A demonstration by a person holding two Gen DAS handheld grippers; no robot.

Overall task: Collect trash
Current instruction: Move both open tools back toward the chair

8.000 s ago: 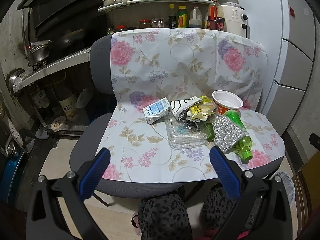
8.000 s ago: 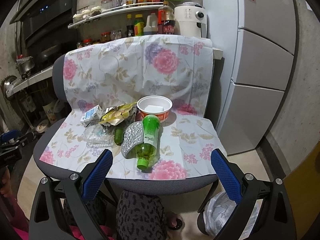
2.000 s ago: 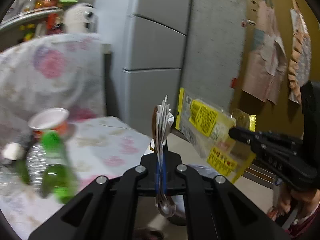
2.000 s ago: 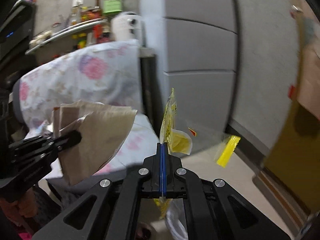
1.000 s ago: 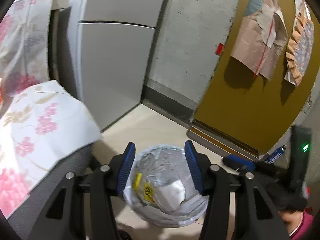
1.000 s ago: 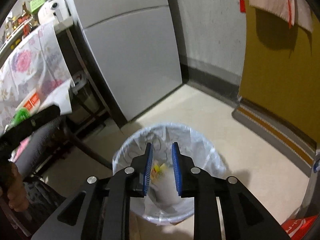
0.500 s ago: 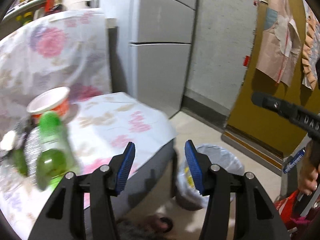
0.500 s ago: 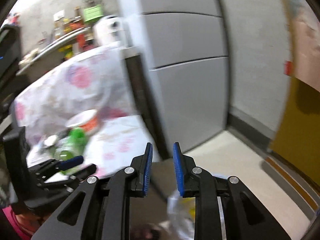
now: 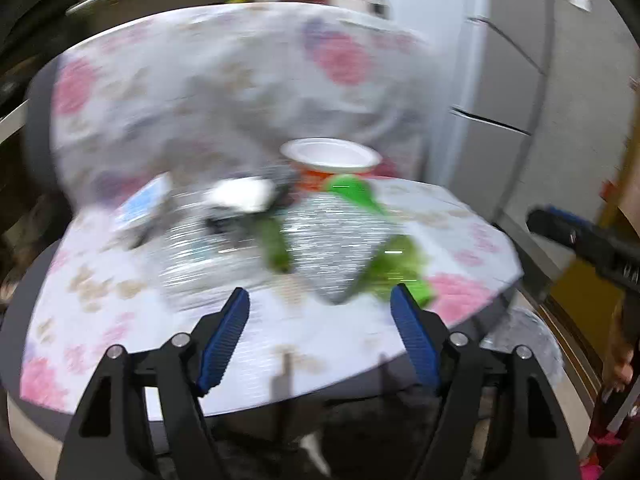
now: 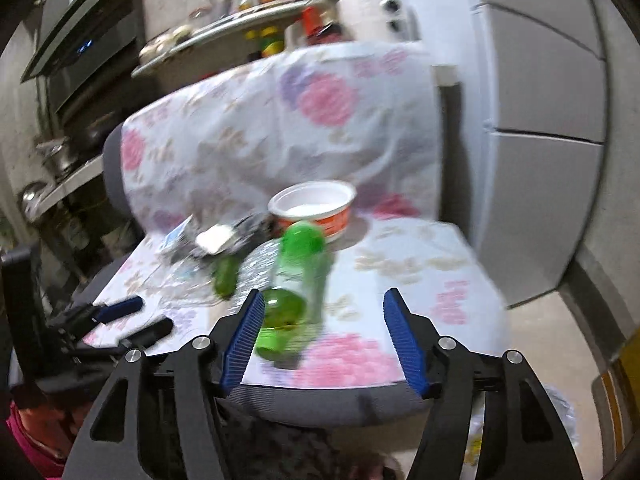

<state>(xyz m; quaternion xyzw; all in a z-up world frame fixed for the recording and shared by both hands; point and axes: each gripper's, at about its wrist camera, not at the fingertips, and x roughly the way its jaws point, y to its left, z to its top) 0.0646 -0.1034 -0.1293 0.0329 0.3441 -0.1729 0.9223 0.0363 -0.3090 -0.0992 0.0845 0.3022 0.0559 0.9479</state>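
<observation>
- Left gripper and right gripper: jaws empty, just spread wide.
- Ahead of both jaws, trash remains on the floral-covered chair seat: green plastic bottle, white-and-orange paper bowl, crumpled silver foil, small carton.
- Judging by this, collecting is unfinished.

Chair is being covered by a floral cloth, draped over seat and backrest. Fridge is being seen just right of the chair. Shelf of bottles and jars is being shown behind it, with a white appliance beside. Oven is being shown upper left.
</observation>
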